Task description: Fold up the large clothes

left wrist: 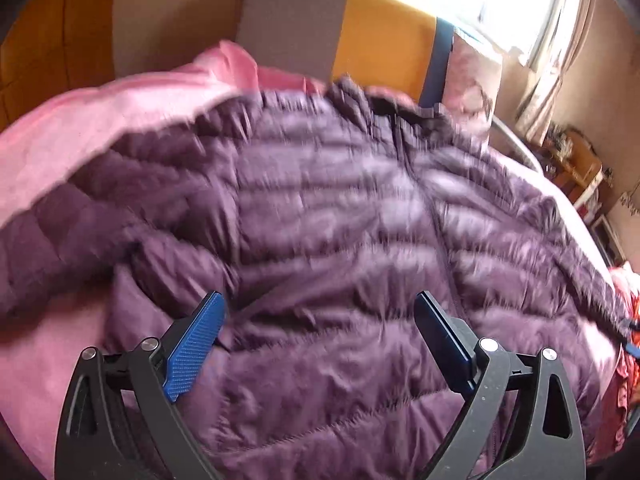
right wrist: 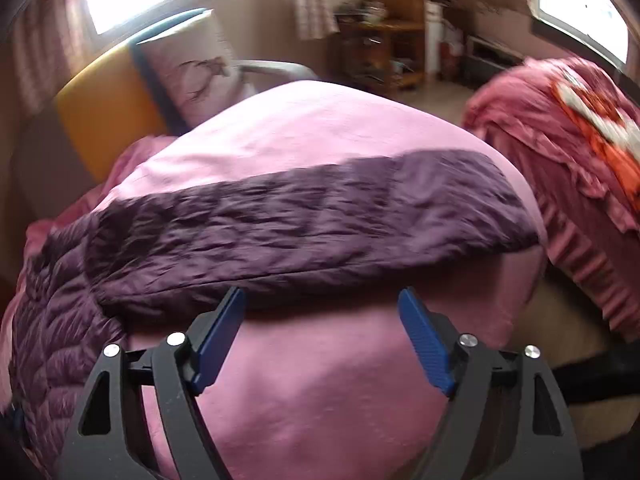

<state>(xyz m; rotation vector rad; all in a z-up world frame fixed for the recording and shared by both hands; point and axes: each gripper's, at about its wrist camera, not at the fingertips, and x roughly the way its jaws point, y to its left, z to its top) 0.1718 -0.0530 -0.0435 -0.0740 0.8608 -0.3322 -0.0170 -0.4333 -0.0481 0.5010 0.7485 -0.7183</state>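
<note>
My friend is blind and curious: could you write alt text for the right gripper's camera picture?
A purple puffer jacket's sleeve lies stretched across a pink bedsheet, just beyond the open, empty right gripper with blue pads. Behind are a pillow against an orange headboard, a heap of red clothes and bright windows.

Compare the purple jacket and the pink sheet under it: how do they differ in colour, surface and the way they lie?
The purple jacket is dark and quilted in puffy rows; the pink sheet is pale and nearly smooth. The jacket lies on top, with one sleeve stretched out sideways; the sheet lies underneath and covers the bed. The jacket has a zip down its middle; the sheet shows no fastening. Both are soft fabric, and neither is held by a gripper.
</note>
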